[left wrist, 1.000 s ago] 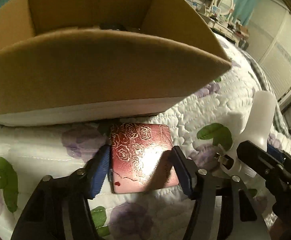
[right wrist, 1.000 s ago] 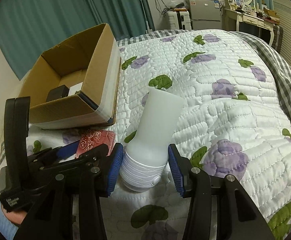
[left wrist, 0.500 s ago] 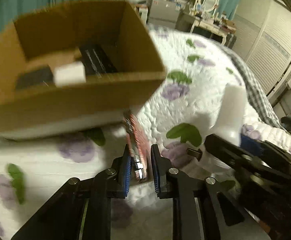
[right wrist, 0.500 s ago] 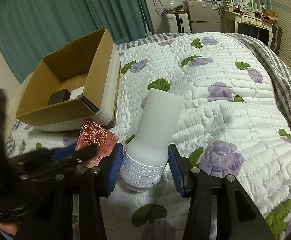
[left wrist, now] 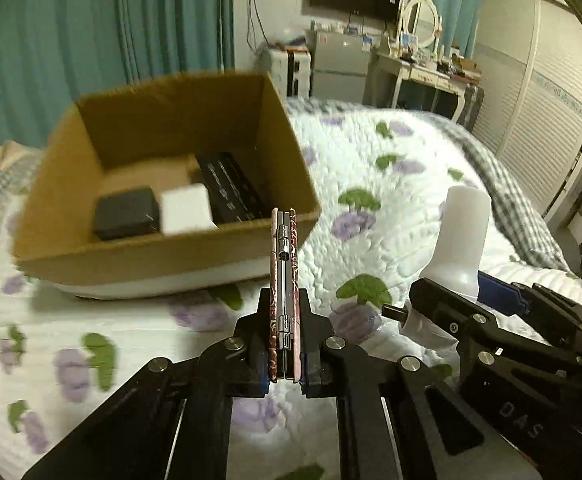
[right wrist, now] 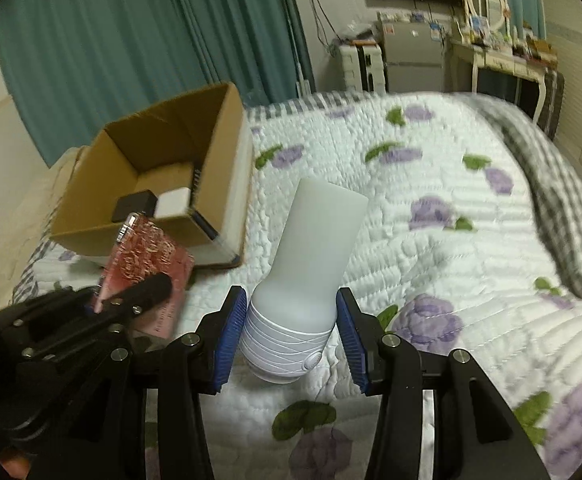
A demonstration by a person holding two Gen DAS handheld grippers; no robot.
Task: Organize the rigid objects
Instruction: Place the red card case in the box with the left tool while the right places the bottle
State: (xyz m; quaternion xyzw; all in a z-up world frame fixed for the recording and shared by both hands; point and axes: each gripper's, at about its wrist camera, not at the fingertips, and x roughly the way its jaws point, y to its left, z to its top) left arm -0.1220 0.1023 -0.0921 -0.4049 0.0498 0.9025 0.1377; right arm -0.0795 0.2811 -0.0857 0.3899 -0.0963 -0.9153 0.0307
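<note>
My left gripper (left wrist: 285, 376) is shut on a flat red case with a gold rose pattern (left wrist: 285, 280), held on edge above the quilt, in front of the open cardboard box (left wrist: 163, 256). The case also shows in the right wrist view (right wrist: 147, 256). The box holds a black block (left wrist: 127, 218), a white block (left wrist: 187, 208) and a long black box (left wrist: 231, 188). My right gripper (right wrist: 291, 340) has its blue pads against the ribbed base of a white frosted bottle (right wrist: 315, 248), lifted off the bed. The bottle also shows in the left wrist view (left wrist: 461, 236).
A white quilt with purple flowers (right wrist: 431, 208) covers the bed, with a grey checked blanket (right wrist: 563, 200) along its right side. Teal curtains (right wrist: 131, 48) hang behind the box. A dresser with a mirror (left wrist: 419, 64) stands at the far wall.
My left gripper closed on the red case, turned it on edge and lifted it off the quilt up to the box's height. My right gripper rose with the white bottle.
</note>
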